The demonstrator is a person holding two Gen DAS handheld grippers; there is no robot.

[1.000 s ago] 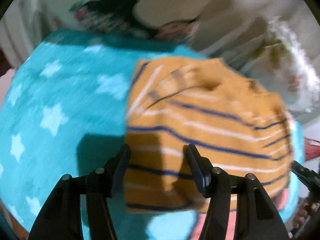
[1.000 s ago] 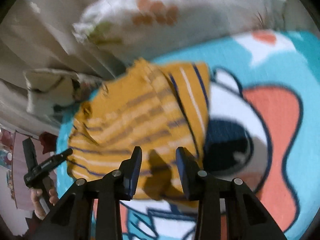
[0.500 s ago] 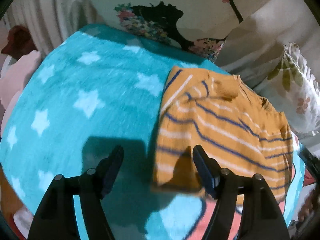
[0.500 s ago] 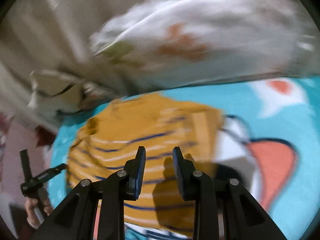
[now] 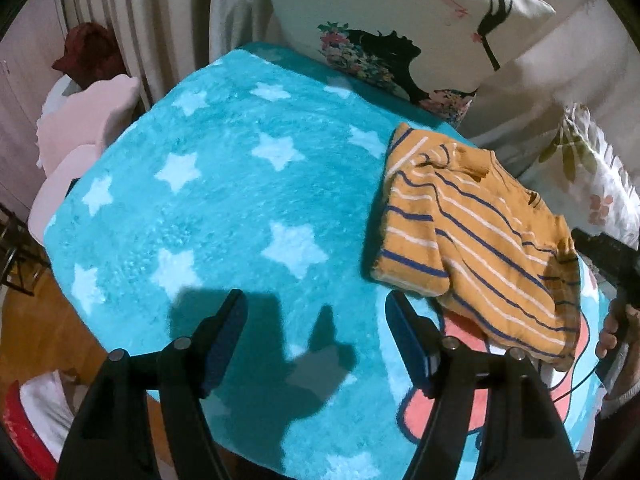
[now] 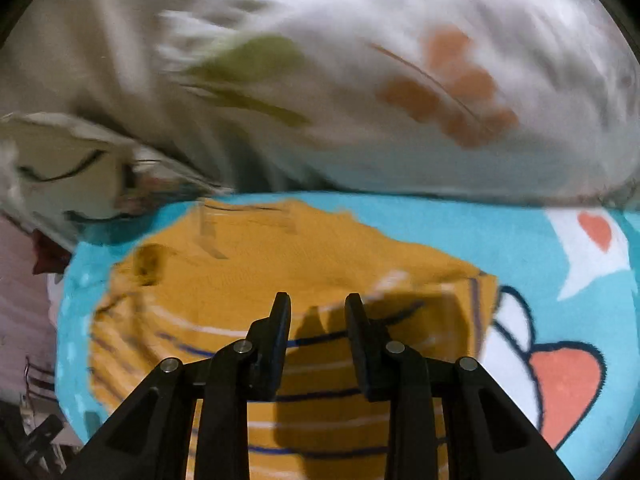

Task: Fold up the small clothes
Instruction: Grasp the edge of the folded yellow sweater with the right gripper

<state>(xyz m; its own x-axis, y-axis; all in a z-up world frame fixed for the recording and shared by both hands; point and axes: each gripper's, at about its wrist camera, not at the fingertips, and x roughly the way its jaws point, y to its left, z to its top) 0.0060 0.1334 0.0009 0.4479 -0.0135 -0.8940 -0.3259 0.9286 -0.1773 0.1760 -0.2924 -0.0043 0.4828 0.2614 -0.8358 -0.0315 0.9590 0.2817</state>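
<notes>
A small orange shirt with blue and white stripes [image 5: 472,232] lies folded on the turquoise star blanket [image 5: 224,200], at the right in the left wrist view. My left gripper [image 5: 316,316] is open and empty, above the blanket to the left of the shirt. In the blurred right wrist view the shirt [image 6: 304,280] fills the middle. My right gripper [image 6: 318,320] is open and empty, just above the shirt. The right gripper also shows at the right edge of the left wrist view [image 5: 604,248], held in a hand.
A white pillow with a dark floral print [image 5: 400,28] and a leaf-print pillow [image 5: 592,168] stand at the back of the bed. Pink cushions [image 5: 80,128] lie off the left edge. The blanket has a cartoon print [image 6: 560,368] on the right. The pillow [image 6: 400,80] is close ahead of the right gripper.
My left gripper has pulled back and to the left, away from the shirt, and opened wider. My right gripper has swung toward the pillow side, over the shirt.
</notes>
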